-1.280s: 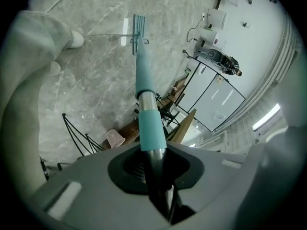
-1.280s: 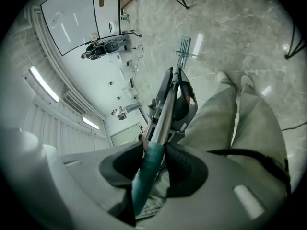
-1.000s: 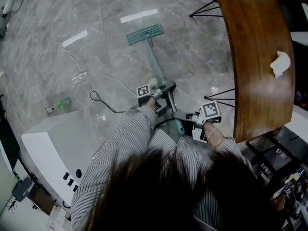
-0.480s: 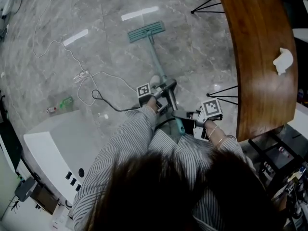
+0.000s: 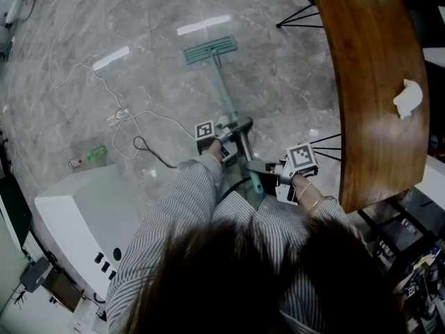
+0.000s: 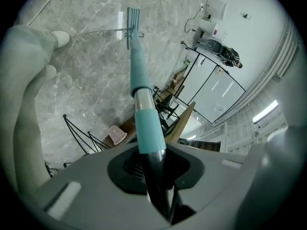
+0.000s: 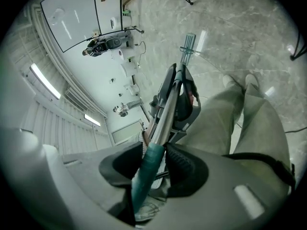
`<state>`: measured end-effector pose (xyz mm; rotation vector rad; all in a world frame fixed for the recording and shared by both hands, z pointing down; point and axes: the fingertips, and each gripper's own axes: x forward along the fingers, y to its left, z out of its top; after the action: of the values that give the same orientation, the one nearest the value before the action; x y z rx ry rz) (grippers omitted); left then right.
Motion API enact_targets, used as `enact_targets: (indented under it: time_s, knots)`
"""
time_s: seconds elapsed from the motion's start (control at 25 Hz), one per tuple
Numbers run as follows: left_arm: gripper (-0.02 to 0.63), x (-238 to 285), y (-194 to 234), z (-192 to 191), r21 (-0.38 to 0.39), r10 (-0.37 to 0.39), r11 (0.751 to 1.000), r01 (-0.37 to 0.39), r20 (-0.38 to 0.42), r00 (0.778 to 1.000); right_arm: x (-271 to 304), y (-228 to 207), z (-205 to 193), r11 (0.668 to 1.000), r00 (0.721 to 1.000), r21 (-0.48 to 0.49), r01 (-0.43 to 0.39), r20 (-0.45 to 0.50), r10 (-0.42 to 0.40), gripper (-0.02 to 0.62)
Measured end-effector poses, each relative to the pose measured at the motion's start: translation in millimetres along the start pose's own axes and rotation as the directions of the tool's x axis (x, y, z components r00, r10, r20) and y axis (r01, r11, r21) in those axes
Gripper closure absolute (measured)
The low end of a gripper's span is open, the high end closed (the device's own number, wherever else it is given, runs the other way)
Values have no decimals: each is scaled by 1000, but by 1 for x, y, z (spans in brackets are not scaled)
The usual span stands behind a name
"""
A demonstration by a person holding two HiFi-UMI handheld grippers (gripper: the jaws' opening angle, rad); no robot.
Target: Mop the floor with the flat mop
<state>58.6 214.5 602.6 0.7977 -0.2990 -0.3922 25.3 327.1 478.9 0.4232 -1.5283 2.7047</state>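
A flat mop with a teal head (image 5: 210,49) rests on the grey marble floor (image 5: 146,26); its teal and silver handle (image 5: 225,92) slants back toward me. My left gripper (image 5: 235,135) is shut on the mop handle (image 6: 144,114) partway up. My right gripper (image 5: 268,175) is shut on the teal top end of the handle (image 7: 146,169). In the left gripper view the mop head (image 6: 133,24) lies far down the pole. In the right gripper view the left gripper (image 7: 177,97) clamps the pole ahead, with the mop head (image 7: 188,46) beyond.
A curved wooden table (image 5: 379,82) on black wire legs (image 5: 299,16) stands at the right, a crumpled white tissue (image 5: 406,97) on it. A white cable (image 5: 104,89) and a black cable (image 5: 153,152) trail on the floor at left. A white machine (image 5: 76,221) sits at lower left.
The mop head has shifted slightly across the floor while both grippers kept hold of the handle; the view moved a little with the person.
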Motion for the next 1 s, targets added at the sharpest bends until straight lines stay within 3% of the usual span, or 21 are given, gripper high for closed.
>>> enact_targets:
  time_s: [0.28,0.48,0.76,1.0]
  knots:
    - [538,27,-59,84,-17,-92,995,94,87,992,35,42,86,1000,1000,-26,9,-4,-9,442]
    - [531,32,-95,93,29,-122,992,120,113,986,41,72,96,997,1000,-80,10,-17,-11,439]
    - [528,54,-189,237,43,-82,996,78,104,991,131,146,229,996,999,-91,22,-46,-26,436]
    - [518,93,-283,342,102,-52,994,44,79,996,179,220,350,996,997,-85,-33,64,38,434]
